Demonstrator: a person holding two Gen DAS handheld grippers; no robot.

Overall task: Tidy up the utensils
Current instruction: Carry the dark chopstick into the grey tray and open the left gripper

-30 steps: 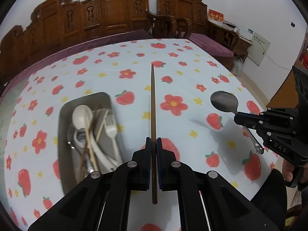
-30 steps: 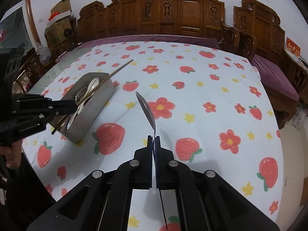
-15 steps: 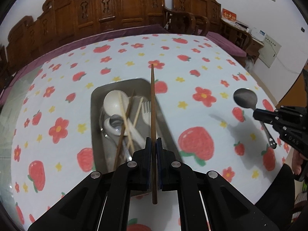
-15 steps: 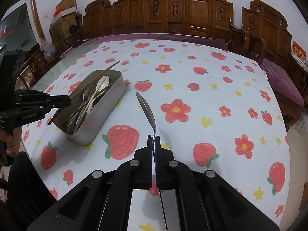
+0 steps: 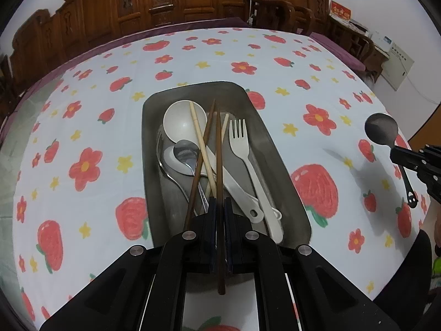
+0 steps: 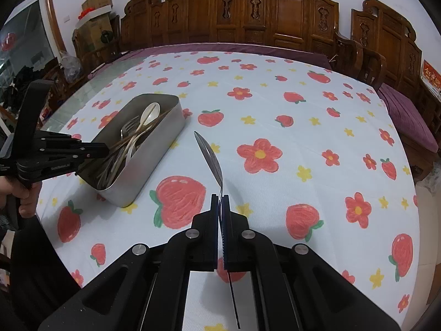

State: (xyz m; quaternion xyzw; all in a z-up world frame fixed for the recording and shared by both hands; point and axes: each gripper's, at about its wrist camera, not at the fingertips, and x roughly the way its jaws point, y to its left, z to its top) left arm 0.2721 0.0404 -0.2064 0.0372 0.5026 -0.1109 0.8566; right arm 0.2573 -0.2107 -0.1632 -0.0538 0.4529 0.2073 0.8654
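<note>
My left gripper (image 5: pixel 219 202) is shut on a dark brown chopstick (image 5: pixel 219 149), which reaches forward over the steel tray (image 5: pixel 271 149). Inside the tray lie a white ladle (image 5: pixel 184 120), a white fork (image 5: pixel 242 143), a metal spoon (image 5: pixel 186 151), a pale chopstick (image 5: pixel 199 143) and another brown chopstick (image 5: pixel 202 149). My right gripper (image 6: pixel 220 200) is shut on the handle of a metal spoon (image 6: pixel 210 158), its bowl raised above the cloth to the right of the tray (image 6: pixel 154 162). In the left wrist view that spoon (image 5: pixel 381 131) and right gripper (image 5: pixel 397 153) show at the right edge.
A round table wears a white cloth (image 6: pixel 275 127) printed with strawberries and flowers. Carved wooden chairs (image 6: pixel 275 13) ring the far side. A hand (image 6: pixel 16 190) grips the left tool at the near left; boxes (image 6: pixel 93 5) stand in the far left corner.
My left gripper has carried the brown chopstick leftward and down, from over the bare cloth to right over the tray. The right gripper with its spoon has barely shifted.
</note>
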